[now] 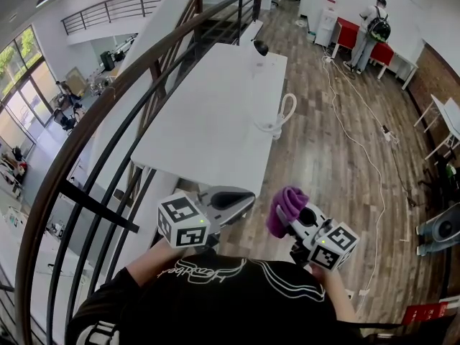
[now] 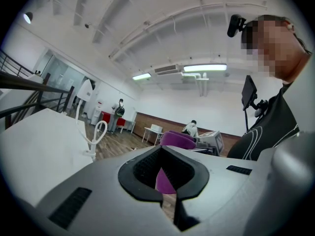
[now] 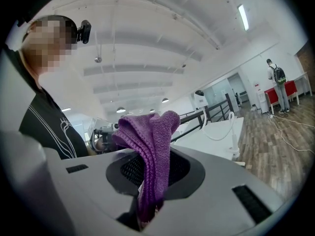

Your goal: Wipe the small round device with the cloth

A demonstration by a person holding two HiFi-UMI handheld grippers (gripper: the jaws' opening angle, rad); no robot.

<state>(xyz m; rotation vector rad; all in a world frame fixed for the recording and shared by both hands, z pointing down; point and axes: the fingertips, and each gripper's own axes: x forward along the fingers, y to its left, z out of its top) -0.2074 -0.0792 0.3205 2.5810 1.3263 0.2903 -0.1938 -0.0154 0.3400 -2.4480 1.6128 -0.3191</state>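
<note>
A purple cloth (image 1: 285,208) is bunched up in my right gripper (image 1: 293,218), which is shut on it close to my chest. In the right gripper view the cloth (image 3: 151,146) rises out of the closed jaws of that gripper (image 3: 146,214). My left gripper (image 1: 248,198) is held beside it, shut with nothing between its jaws. In the left gripper view its jaws (image 2: 164,200) meet, and the cloth (image 2: 177,139) shows beyond them. A small dark round device (image 1: 260,47) sits at the far end of the white table (image 1: 208,128), well away from both grippers.
A white looped cable (image 1: 282,113) lies on the table's right edge. A dark stair railing (image 1: 108,142) runs along the left. Cables (image 1: 374,157) trail over the wooden floor at the right. A person (image 1: 374,24) stands far back by a red table.
</note>
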